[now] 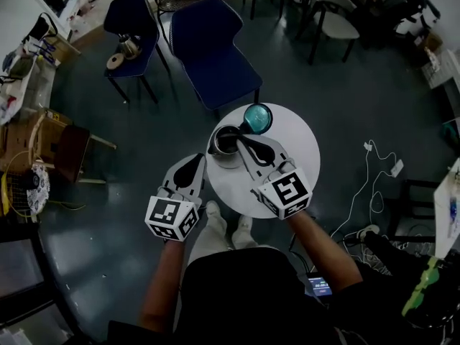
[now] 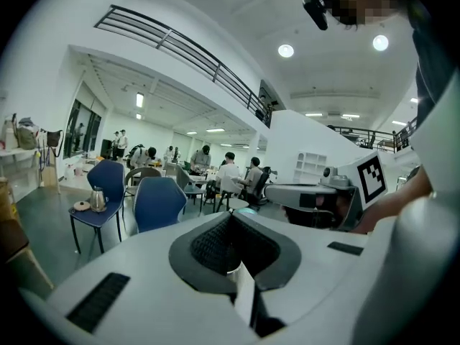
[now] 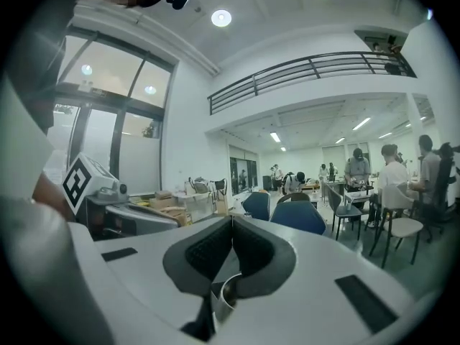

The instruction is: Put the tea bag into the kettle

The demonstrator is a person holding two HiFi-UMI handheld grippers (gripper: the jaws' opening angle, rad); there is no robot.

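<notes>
A steel kettle [image 1: 224,148] stands open on a small round white table [image 1: 298,139], with a teal round lid [image 1: 257,118] lying just behind it. My right gripper [image 1: 241,139] reaches over the kettle's near right rim; its jaws are shut, and a curved metal part of the kettle [image 3: 226,293] shows just beneath them in the right gripper view [image 3: 232,221]. My left gripper [image 1: 194,162] hovers at the table's left edge, clear of the kettle. Its jaws [image 2: 231,218] are shut on a flat white piece, which looks like the tea bag [image 2: 244,297].
Two blue chairs [image 1: 212,49] stand beyond the table; the left chair [image 1: 129,20] carries another kettle. White cables [image 1: 374,185] lie on the floor to the right. The person's feet [image 1: 226,228] are under the table's near edge. People sit at desks in the background.
</notes>
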